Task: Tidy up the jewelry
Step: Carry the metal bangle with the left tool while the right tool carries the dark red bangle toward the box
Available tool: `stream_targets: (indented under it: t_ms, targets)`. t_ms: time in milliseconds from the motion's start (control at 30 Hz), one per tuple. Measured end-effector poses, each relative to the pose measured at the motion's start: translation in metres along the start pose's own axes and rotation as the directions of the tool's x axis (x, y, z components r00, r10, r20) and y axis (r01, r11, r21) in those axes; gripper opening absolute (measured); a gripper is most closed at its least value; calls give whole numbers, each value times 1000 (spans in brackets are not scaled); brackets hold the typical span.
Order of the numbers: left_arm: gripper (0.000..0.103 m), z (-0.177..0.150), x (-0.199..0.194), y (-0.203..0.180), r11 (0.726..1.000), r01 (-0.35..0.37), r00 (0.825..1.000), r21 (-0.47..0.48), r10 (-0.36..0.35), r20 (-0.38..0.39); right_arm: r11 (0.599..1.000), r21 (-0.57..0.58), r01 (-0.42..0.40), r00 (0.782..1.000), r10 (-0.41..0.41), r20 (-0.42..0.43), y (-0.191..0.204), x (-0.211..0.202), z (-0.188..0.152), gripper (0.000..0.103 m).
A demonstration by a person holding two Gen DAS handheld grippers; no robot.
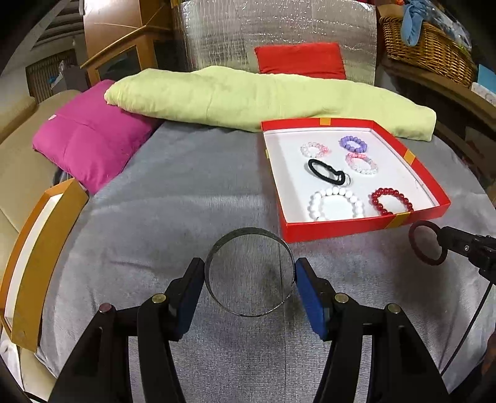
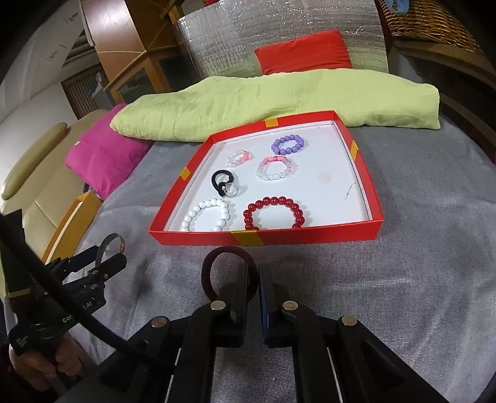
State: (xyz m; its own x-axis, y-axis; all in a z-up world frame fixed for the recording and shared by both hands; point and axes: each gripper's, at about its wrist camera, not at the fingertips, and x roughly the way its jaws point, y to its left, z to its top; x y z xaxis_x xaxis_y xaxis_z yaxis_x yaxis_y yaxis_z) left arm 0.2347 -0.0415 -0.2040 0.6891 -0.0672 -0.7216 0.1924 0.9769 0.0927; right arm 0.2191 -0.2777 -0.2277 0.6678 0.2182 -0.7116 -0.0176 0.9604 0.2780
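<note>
Nearest, left gripper (image 1: 249, 277) spread wide around a thin dark metal bangle (image 1: 248, 274), blue pads (image 1: 311, 294) pressing its two outer sides, bangle held just above the grey cloth surface (image 1: 173, 198). To the right, right gripper (image 2: 254, 280) closed nearly flat on the rim of a dark maroon fabric hair ring (image 2: 217, 269), most of the loop jutting out left of the fingers, also over the grey cloth. Both held pieces just short of the near wall of a shallow red cardboard box lid with orange tape strips and white floor (image 2: 325, 237). Inside, along the near edge, a white bead bracelet (image 2: 206, 215) on the left and a red bead bracelet (image 2: 272, 214) to its right, apart from each other. Mid-tray, a black elastic hair tie (image 2: 221, 181) with a small clear ring (image 2: 231, 189) touching it. Farther in, a pink-and-white bead bracelet (image 2: 274, 169), a smaller pale pink bead bracelet (image 2: 237, 158) to its left, and a purple bead bracelet (image 2: 287, 144) farthest back. At the near left edge of the cloth, an orange-rimmed box part (image 1: 40, 248). Beyond the tray, a long pale green folded blanket (image 1: 248, 96), a magenta cushion (image 1: 90, 133) to the left, and a red cushion (image 1: 300, 60) against a silver foil panel (image 1: 279, 28). At far right, a wicker basket (image 1: 427, 46).
</note>
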Motion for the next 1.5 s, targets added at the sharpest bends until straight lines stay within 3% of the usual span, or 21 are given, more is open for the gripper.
stream_targets:
  t_ms: [700, 1500]
  targets:
    - [62, 10, -27, -11, 1000, 13, 997, 22, -14, 71, 999, -5, -46, 997, 46, 67, 5, -15, 3, 7]
    - [62, 17, -27, -19, 1000, 3, 996, 20, -4, 93, 998, 11, -63, 992, 61, 107, 4, -24, 8, 7]
